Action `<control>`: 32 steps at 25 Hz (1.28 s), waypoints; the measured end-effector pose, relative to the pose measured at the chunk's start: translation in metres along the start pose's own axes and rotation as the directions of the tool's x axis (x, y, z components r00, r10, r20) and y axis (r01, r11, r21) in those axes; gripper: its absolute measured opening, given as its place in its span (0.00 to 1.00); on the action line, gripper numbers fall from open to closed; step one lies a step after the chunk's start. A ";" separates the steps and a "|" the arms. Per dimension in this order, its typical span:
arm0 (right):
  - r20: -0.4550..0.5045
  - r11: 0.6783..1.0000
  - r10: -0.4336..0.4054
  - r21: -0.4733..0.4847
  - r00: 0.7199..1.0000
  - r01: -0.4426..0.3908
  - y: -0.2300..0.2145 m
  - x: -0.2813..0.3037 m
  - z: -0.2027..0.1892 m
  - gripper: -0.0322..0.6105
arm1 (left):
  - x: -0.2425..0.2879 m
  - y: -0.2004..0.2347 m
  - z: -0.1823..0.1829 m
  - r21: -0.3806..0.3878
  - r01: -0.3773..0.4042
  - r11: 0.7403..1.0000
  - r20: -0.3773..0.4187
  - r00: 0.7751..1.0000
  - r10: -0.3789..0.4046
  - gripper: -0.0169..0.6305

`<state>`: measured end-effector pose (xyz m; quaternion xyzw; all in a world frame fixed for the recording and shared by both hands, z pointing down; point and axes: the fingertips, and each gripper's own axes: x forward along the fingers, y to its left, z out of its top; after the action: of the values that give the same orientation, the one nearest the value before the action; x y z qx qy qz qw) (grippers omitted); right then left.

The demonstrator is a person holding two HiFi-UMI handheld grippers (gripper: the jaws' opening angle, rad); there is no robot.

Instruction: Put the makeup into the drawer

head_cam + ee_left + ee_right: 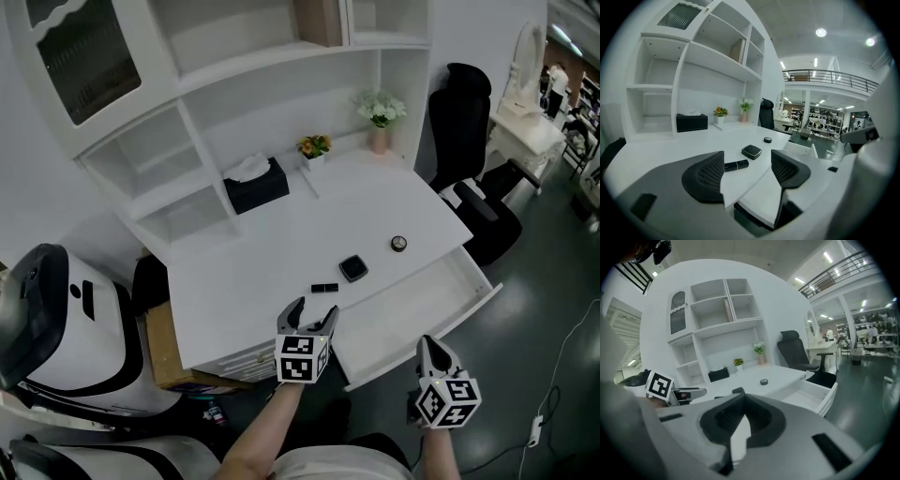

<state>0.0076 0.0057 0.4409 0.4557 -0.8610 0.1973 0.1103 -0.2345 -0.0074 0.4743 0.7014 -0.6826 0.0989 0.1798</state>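
Drawer (422, 298) stands pulled out from the worktop (281, 239) front edge. All the makeup lies on the worktop beyond the drawer:
- Black tube (324, 288), probably a lipstick, just past its left end.
- Square black compact (353, 268), past its left half.
- Small round jar (398, 244), past its middle.

Left hand-held gripper (316, 311) sits at the drawer's left end, jaws well apart, nothing between the pads. Right hand-held gripper (428, 345) is in front of the drawer, jaw tips together, empty.

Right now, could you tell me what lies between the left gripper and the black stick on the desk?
Only bare desktop: in the left gripper view, the left gripper's open jaws frame the black stick, nothing between.
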 end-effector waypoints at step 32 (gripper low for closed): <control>-0.169 0.932 0.349 -0.041 0.922 -0.361 -0.044 0.123 0.028 0.05 | 0.091 0.026 -0.037 -0.103 -0.291 0.951 -0.177 0.946 0.271 0.61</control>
<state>-0.0249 -0.1199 0.4721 0.2707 -0.9242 0.2191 0.1570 -0.2518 -0.0770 0.5465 0.5736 -0.7639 0.1360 0.2625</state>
